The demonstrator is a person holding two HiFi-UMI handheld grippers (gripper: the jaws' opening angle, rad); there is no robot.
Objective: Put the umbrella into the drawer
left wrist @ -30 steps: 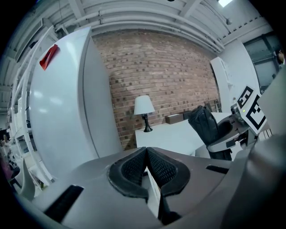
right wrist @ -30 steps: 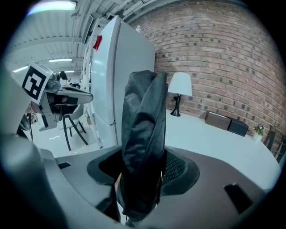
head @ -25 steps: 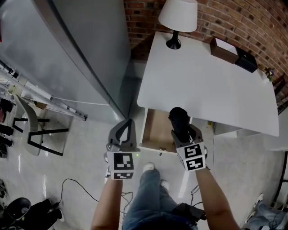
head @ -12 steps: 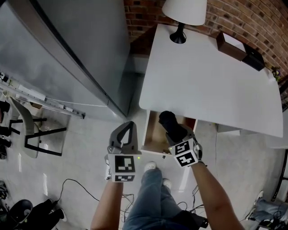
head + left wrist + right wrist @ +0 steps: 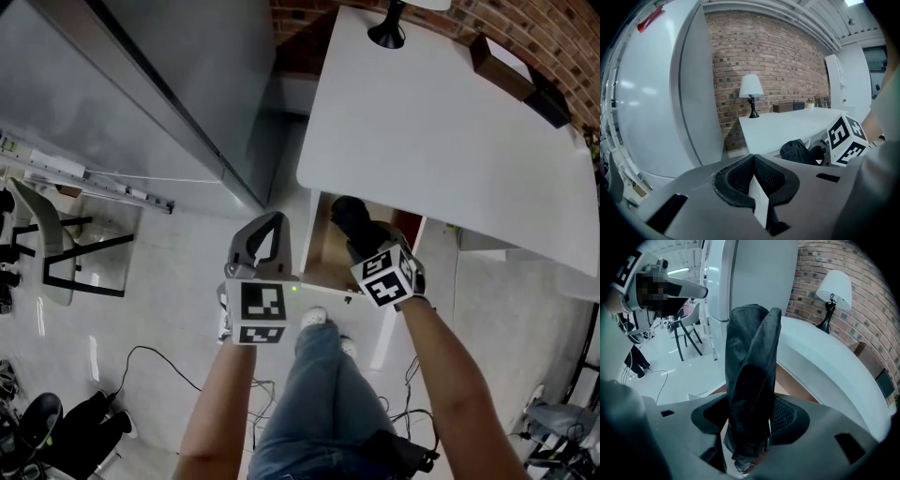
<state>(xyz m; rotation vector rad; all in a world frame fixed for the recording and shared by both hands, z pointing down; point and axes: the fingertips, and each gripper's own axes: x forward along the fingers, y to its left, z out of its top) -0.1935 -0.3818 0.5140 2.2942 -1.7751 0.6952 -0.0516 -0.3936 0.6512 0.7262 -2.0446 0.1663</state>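
Head view shows the white table (image 5: pixel 450 141) with its drawer (image 5: pixel 325 251) open beneath it; what wooden floor you can see is bare. You're at the lowering step: the folded black umbrella (image 5: pixel 354 220), clamped in your right gripper (image 5: pixel 367 246), hangs over the opening. Next, lay it flat inside, then let go. Your left gripper (image 5: pixel 266 246) is closed and empty beside the drawer.

White table (image 5: pixel 450 141), beyond the right gripper (image 5: pixel 364 248): lamp (image 5: pixel 386 36) at the far edge ahead of it, brown box (image 5: pixel 502 67) and dark box (image 5: pixel 548 101) far to its right; open drawer (image 5: pixel 325 251) directly beneath it.
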